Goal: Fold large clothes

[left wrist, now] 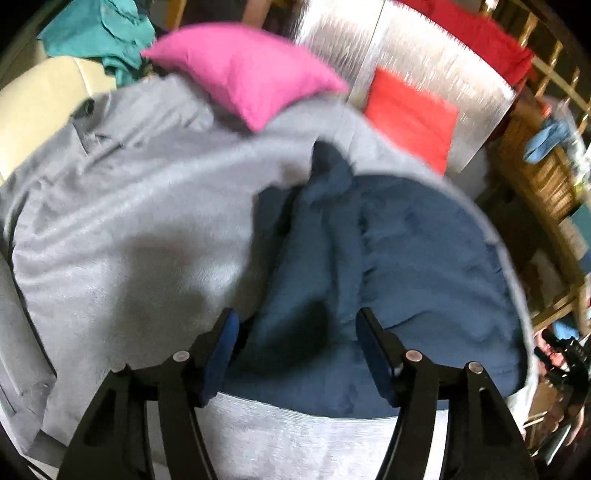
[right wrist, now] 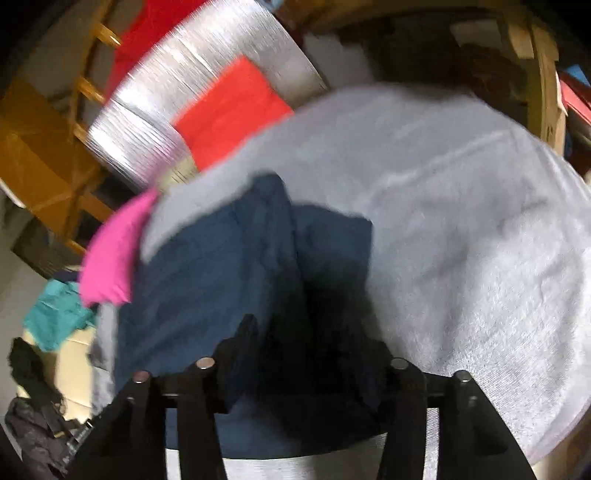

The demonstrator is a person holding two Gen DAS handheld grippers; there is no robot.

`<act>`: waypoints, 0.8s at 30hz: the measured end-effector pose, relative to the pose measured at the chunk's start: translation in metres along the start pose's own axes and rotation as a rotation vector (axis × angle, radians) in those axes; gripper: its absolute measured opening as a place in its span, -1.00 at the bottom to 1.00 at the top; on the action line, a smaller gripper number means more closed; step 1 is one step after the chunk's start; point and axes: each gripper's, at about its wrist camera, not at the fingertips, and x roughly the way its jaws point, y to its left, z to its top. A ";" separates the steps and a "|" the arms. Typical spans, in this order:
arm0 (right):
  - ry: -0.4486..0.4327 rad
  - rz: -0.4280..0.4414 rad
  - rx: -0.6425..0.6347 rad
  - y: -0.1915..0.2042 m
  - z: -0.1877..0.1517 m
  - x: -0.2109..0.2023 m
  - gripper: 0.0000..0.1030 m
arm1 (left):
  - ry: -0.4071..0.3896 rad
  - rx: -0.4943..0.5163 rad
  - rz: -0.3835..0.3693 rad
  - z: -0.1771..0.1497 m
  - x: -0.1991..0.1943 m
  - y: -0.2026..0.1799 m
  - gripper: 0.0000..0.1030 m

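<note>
A large grey garment (left wrist: 129, 221) lies spread out, with a navy blue garment (left wrist: 424, 258) bunched on top of it. My left gripper (left wrist: 297, 314) hovers just above the navy cloth's near edge. Its blue pads (left wrist: 225, 354) stand wide apart and nothing is pinched between them. In the right wrist view the same grey garment (right wrist: 461, 221) fills the right side and the navy garment (right wrist: 221, 266) the middle. My right gripper (right wrist: 316, 336) is open over a raised navy fold that sits in the dark gap between its fingers. The view is blurred.
A pink cloth (left wrist: 247, 74) rests on the grey garment's far edge. Beyond it a folded red cloth (left wrist: 410, 114) lies on a shiny silver surface (left wrist: 424, 55). Teal clothing (left wrist: 99, 33) is heaped at the far left. A wicker basket (left wrist: 535, 173) stands at the right.
</note>
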 end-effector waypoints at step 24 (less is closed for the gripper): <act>0.256 0.360 0.499 -0.010 -0.099 0.059 0.45 | 0.136 -0.588 -0.303 -0.062 0.056 0.027 0.46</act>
